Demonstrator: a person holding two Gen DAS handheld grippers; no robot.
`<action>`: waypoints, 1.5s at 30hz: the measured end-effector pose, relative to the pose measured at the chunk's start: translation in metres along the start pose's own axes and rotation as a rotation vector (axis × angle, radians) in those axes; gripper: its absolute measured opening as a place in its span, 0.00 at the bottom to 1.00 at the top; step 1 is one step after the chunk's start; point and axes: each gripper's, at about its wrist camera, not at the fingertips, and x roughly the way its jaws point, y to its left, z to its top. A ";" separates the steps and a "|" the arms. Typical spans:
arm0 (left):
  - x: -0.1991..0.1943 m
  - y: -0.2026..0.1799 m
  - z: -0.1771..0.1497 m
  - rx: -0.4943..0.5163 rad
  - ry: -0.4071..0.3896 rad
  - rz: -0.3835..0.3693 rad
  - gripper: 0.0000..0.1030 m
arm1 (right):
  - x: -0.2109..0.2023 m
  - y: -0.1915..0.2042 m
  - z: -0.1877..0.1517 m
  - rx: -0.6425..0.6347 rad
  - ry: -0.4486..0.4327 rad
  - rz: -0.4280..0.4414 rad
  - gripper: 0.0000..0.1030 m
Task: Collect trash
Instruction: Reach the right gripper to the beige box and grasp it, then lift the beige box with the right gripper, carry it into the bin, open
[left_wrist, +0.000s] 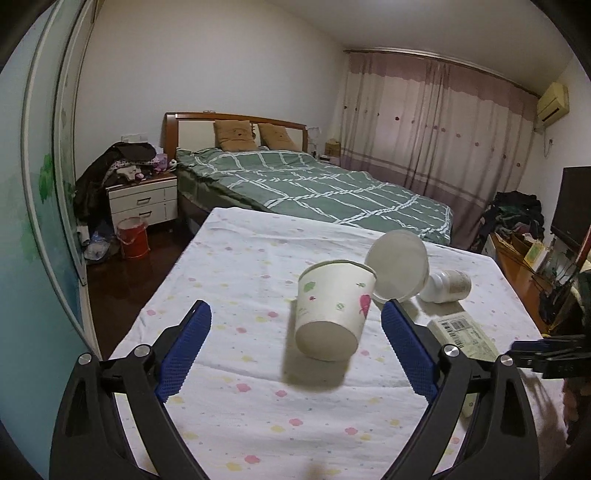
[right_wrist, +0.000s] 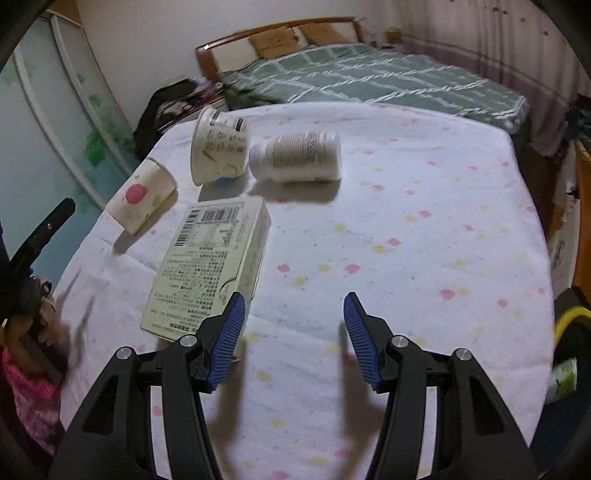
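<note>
Trash lies on a table with a white flowered cloth. A paper cup with a pink print lies on its side, between and just beyond the open jaws of my left gripper. Behind it lie a white tub, a white pill bottle and a flat carton. In the right wrist view the cup, tub, bottle and carton lie ahead to the left. My right gripper is open and empty over the bare cloth.
A bed with a green checked quilt stands beyond the table. A nightstand and a red bucket are on the floor to the left. Cluttered furniture stands on the right. The left gripper's arm shows at the left edge.
</note>
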 end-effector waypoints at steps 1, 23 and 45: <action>0.000 0.000 0.000 0.000 -0.003 0.007 0.89 | -0.006 0.001 0.000 0.019 -0.032 -0.031 0.52; 0.002 0.001 -0.006 -0.011 0.032 -0.048 0.90 | 0.029 0.093 -0.022 0.010 -0.040 -0.124 0.80; 0.004 -0.002 -0.008 0.004 0.039 -0.049 0.90 | -0.049 0.064 -0.036 0.092 -0.190 -0.089 0.66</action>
